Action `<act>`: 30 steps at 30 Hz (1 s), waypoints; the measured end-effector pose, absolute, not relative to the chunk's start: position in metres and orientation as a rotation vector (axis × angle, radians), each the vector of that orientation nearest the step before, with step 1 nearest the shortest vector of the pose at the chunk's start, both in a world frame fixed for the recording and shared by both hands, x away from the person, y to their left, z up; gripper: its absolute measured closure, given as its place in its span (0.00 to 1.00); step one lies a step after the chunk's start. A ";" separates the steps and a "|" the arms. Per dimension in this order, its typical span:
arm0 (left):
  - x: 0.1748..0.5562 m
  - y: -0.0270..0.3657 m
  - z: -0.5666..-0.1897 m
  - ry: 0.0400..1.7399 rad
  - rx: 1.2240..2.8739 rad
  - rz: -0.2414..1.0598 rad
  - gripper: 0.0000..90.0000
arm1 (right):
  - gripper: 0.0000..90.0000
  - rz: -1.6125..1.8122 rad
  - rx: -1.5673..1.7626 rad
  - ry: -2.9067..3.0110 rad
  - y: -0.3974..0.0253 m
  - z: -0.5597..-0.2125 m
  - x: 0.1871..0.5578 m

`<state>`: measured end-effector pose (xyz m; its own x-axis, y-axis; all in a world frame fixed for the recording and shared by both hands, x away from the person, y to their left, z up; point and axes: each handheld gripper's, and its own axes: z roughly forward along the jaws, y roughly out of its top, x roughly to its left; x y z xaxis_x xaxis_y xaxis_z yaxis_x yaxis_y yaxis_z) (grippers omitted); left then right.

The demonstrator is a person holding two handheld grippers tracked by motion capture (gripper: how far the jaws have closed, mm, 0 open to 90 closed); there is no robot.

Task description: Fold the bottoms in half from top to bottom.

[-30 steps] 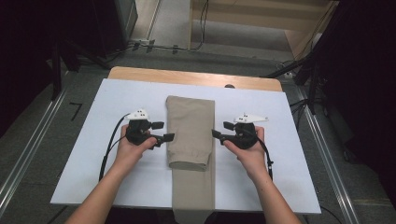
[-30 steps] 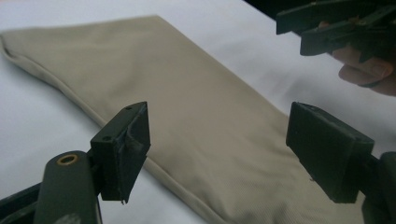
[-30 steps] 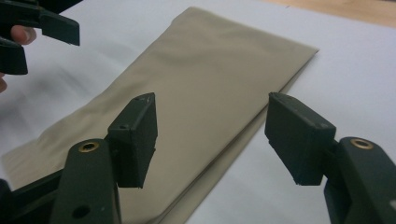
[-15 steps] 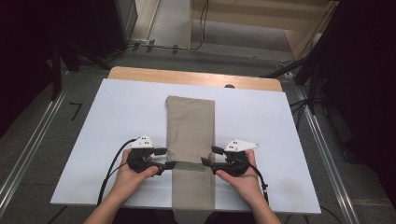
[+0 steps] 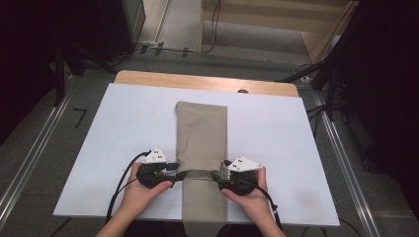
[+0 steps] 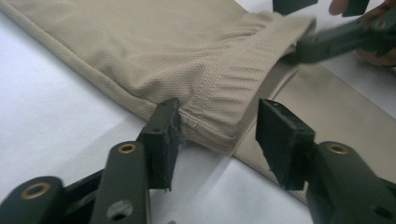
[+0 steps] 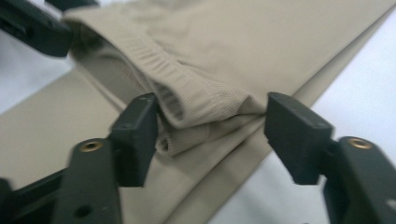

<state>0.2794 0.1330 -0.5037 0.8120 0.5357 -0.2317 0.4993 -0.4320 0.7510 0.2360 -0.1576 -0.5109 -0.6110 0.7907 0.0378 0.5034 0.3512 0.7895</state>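
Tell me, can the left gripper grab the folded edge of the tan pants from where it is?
Probably yes. The left gripper has its jaws open around the corner of the folded edge of the tan pants, one jaw already touching the cloth. Nothing stands in its way; the right gripper works the opposite corner.

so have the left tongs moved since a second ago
Yes. In the high view the left tongs have come toward the near edge of the white table, from beside the middle of the folded beige trousers to their folded edge.
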 end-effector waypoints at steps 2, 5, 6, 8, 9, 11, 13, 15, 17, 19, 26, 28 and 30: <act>0.281 0.135 -0.504 0.775 2.092 0.042 0.60 | 0.55 1.174 1.141 2.245 -0.160 -0.509 0.236; 0.284 0.137 -0.504 0.790 2.085 0.022 0.67 | 0.66 1.213 1.145 2.239 -0.162 -0.510 0.238; 0.285 0.138 -0.504 0.791 2.084 0.019 0.69 | 0.67 1.216 1.141 2.245 -0.161 -0.510 0.238; 0.285 0.138 -0.504 0.786 2.085 0.016 0.72 | 0.68 1.202 1.126 2.255 -0.159 -0.512 0.239; 0.285 0.137 -0.504 0.784 2.090 0.020 0.72 | 0.68 1.189 1.125 2.260 -0.159 -0.513 0.239; 0.284 0.136 -0.505 0.775 2.104 0.020 0.73 | 0.68 1.191 1.133 2.265 -0.158 -0.515 0.240; 0.284 0.134 -0.506 0.770 2.127 0.031 0.75 | 0.69 1.187 1.137 2.272 -0.158 -0.517 0.242; 0.283 0.132 -0.507 0.770 2.143 0.040 0.75 | 0.73 1.194 1.149 2.299 -0.159 -0.518 0.243; 0.282 0.131 -0.508 0.767 2.155 0.060 0.75 | 0.77 1.191 1.151 2.317 -0.159 -0.519 0.244; 0.280 0.129 -0.507 0.754 2.172 0.084 0.76 | 0.81 1.177 1.154 2.327 -0.158 -0.519 0.244; 0.276 0.126 -0.507 0.740 2.164 0.107 0.96 | 0.93 1.174 1.181 2.339 -0.157 -0.519 0.243; 0.275 0.125 -0.506 0.731 2.160 0.129 0.98 | 0.93 1.170 1.162 2.335 -0.157 -0.518 0.241; 0.272 0.125 -0.504 0.717 2.157 0.149 0.98 | 0.94 1.188 1.160 2.327 -0.157 -0.516 0.240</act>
